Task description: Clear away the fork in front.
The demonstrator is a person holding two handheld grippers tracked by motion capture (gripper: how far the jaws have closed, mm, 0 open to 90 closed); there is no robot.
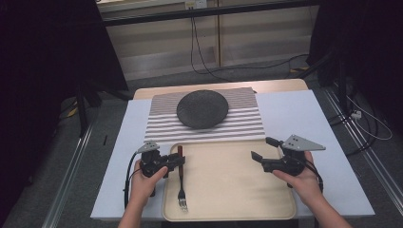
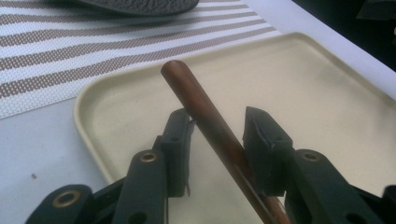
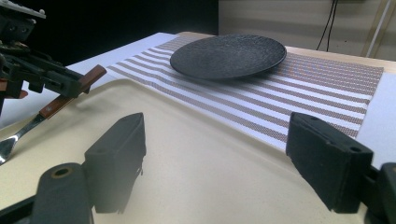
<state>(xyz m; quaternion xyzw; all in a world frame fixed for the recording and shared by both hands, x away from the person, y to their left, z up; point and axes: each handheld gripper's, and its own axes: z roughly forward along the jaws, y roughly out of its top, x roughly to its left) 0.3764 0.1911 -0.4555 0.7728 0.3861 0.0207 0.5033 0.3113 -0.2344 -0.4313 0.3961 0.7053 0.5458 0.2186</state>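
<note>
A fork (image 1: pixel 181 190) with a brown handle (image 2: pixel 196 102) lies along the left side of a cream tray (image 1: pixel 228 190), tines toward the person. My left gripper (image 1: pixel 179 161) is shut on the handle, which crosses slantwise between the jaws (image 2: pixel 217 126) and touches both. From the right gripper view the fork (image 3: pixel 28 126) and the left gripper (image 3: pixel 70 81) show at the far left. My right gripper (image 1: pixel 261 147) stands open over the tray's right part, its jaws wide apart (image 3: pixel 215 140) with nothing between them.
A dark round plate (image 1: pixel 202 108) sits on a striped placemat (image 1: pixel 247 123) just beyond the tray. All of it rests on a white table sheet (image 1: pixel 294 109). Cables run across the floor (image 1: pixel 214 71) behind the table.
</note>
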